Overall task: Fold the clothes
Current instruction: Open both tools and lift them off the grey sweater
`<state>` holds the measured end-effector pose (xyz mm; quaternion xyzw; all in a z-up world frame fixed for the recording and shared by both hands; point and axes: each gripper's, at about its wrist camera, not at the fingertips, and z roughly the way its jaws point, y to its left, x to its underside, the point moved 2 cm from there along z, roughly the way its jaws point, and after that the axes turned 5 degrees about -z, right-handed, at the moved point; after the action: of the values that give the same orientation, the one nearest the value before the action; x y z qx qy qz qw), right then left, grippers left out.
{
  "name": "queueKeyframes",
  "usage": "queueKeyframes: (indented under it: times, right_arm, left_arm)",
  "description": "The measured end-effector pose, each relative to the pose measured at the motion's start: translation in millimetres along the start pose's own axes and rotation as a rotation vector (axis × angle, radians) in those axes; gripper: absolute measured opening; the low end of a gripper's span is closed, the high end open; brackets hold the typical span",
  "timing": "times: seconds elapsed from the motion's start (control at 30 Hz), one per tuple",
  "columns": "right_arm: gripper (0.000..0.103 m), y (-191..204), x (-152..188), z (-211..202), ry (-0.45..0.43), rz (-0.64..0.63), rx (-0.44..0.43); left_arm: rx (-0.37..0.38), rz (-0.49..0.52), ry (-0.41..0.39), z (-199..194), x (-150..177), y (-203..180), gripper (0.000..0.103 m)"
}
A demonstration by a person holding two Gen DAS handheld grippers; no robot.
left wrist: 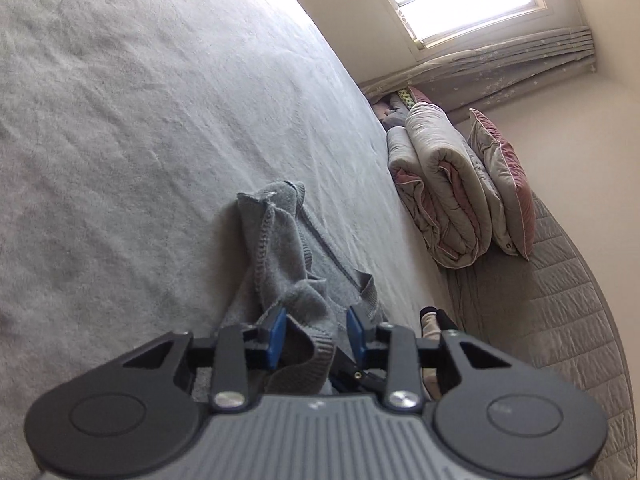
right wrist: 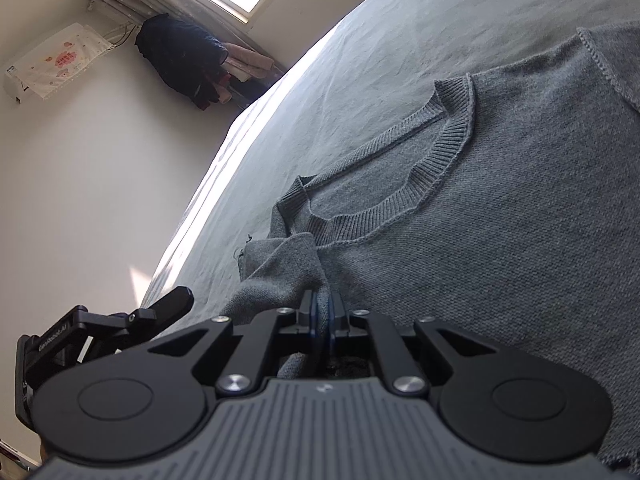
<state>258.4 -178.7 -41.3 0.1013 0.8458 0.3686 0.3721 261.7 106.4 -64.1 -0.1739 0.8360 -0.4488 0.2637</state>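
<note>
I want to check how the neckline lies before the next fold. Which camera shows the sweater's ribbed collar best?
The right wrist view: the ribbed collar of the grey sweater lies open there, its whole curve visible on the bed. The left wrist view shows only bunched sweater fabric and a short ribbed edge near the left gripper.

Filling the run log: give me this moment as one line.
task: fold clothes | right gripper: shut on grey sweater | left gripper: open, sweater cloth between pads | surface: bed

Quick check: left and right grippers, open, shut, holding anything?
Left gripper: open, grey sweater fabric between its pads.
Right gripper: shut on the grey sweater.
</note>
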Motion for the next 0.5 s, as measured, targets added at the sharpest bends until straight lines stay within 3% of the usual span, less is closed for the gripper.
queueKeyframes:
  times: [0.03,0.27,0.5]
  right_arm:
    - [0.009,0.0,0.1,0.2,0.001,-0.001,-0.002]
    - [0.018,7.8,-0.7,-0.8,-0.003,-0.018,-0.07]
    - [0.018,11.3,-0.7,-0.7,-0.008,-0.03,-0.083]
  left_arm:
    - [-0.011,0.01,-0.026,-1.1,0.0,-2.0,0.001]
    - [-0.091,0.174,-0.213,-28.5,-14.4,-26.9,0.0]
    - [-0.236,0.285,-0.309,-66.2,-70.1,-24.5,0.0]
